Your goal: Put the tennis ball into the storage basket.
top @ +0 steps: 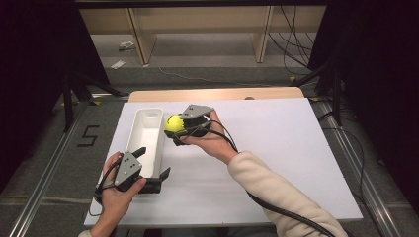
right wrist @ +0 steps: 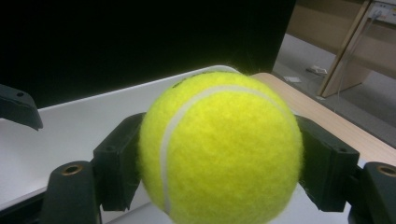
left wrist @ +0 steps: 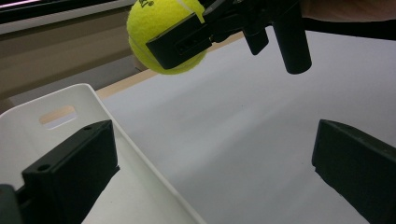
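Nearest the person, the left gripper [top: 152,173] sits low at the near end of a long white bin [top: 157,140], its two blocky black jaws spread wide with nothing between them. One jaw stands inside the bin and the other outside over the bench [top: 276,148], so they straddle the bin's right wall. The left hand [top: 116,195] wraps the handle, and a grey three-cornered plate tops the tool.

The bin is smooth, matte plastic, rectangular with rounded corners. The left gripper view adds a slot-shaped handle hole [left wrist: 57,116] cut in its far end wall, which the high view is too small to show.

Farther on, the right gripper [top: 174,129] is clamped on a tennis ball [top: 173,122], held in the air just beside the bin's far right rim. The right hand [top: 210,138] comes out of a cream sleeve [top: 276,192].

The right gripper view brings out the ball's fuzzy yellow-green felt and its curved white seam [right wrist: 170,140], with a jaw pressed to either side. From the left gripper view the ball [left wrist: 149,28] hangs above the flat white sheet covering the bench.

Beyond the sheet a strip of pale wood [top: 217,94] edges the benchtop.
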Motion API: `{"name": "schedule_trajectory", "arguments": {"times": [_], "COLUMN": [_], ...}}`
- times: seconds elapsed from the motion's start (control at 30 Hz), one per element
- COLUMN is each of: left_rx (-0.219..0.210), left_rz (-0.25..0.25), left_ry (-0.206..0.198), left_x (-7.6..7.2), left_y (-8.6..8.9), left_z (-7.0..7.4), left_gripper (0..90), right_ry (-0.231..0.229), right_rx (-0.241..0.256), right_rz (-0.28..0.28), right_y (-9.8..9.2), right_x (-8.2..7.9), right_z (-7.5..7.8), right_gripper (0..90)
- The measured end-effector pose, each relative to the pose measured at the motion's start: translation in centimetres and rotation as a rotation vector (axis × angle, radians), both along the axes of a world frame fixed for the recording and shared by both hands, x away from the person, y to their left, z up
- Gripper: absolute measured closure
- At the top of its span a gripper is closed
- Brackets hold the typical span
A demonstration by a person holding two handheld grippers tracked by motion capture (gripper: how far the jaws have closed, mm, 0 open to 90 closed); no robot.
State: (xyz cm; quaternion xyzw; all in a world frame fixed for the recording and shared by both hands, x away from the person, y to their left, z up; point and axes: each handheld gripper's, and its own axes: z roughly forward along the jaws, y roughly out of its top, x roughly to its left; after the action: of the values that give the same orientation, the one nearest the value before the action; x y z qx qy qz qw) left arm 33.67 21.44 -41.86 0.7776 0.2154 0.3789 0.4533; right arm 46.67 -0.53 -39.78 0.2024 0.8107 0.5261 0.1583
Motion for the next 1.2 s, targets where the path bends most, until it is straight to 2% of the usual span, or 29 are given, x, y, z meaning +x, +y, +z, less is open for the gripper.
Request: {"name": "schedule_trajectory", "arguments": {"times": [0.07,0.47,0.5,1.2], "left_rx": [0.012,-0.008,-0.259,-0.260], "left_rz": [-0.014,0.009,0.087,0.087], "left_ry": [-0.004,0.002,0.180,0.180], "left_x": [0.1,0.0,-1.4,-1.4], "left_y": [0.0,0.0,-1.4,-1.4], "left_z": [0.1,0.0,-1.2,-1.2], "left_gripper": [0.0,0.0,0.0,0.0], "right_ry": [-0.002,0.001,0.002,-0.010], "right_rx": [0.005,0.001,0.000,0.000], "right_rz": [-0.001,0.001,0.002,0.013], "right_y": [0.1,0.6,0.6,1.5], "right_x": [0.0,0.2,0.2,0.3], "right_z": [0.0,0.3,0.3,0.8], "right_gripper": [26.2,26.2,26.2,26.2]}}
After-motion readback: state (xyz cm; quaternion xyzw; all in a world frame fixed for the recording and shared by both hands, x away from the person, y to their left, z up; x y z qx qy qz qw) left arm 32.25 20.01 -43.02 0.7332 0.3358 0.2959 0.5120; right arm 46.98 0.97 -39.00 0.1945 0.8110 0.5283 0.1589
